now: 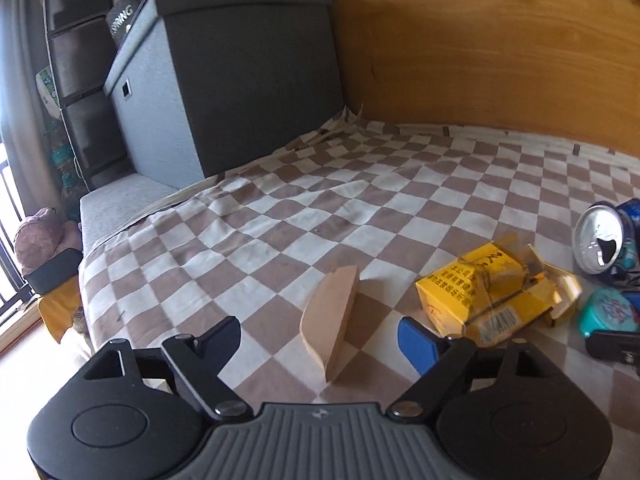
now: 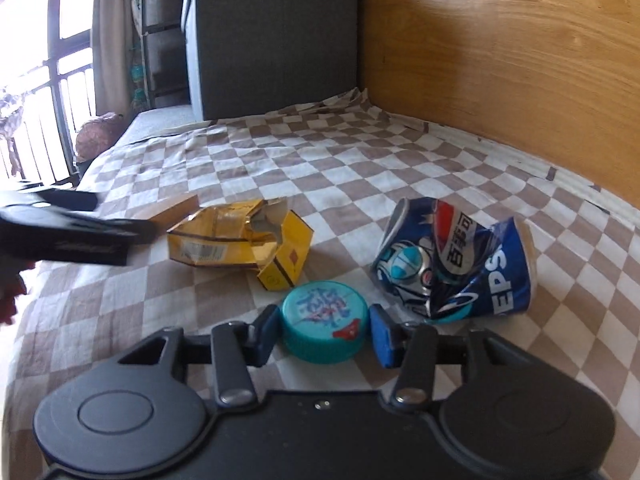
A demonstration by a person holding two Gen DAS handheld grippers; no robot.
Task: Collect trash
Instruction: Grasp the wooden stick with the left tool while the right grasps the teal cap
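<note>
Trash lies on a brown-and-white checkered cloth [image 1: 280, 216]. A tan cardboard piece [image 1: 328, 320] stands on edge between the fingers of my left gripper [image 1: 320, 340], which is open around it without touching. My right gripper [image 2: 323, 330] has its jaws on either side of a teal bottle cap [image 2: 322, 322], close to it or touching; the cap also shows in the left wrist view [image 1: 608, 312]. A torn yellow carton [image 2: 248, 240] [image 1: 496, 292] lies beyond. A crushed blue Pepsi can [image 2: 456, 256] [image 1: 604, 240] lies to the right.
A dark grey storage box [image 1: 232, 84] stands at the far left of the cloth. A wooden wall panel [image 1: 500, 52] runs along the back. Dark drawers [image 1: 80, 60] and a window railing are off the left edge. My left gripper shows blurred in the right wrist view [image 2: 72, 236].
</note>
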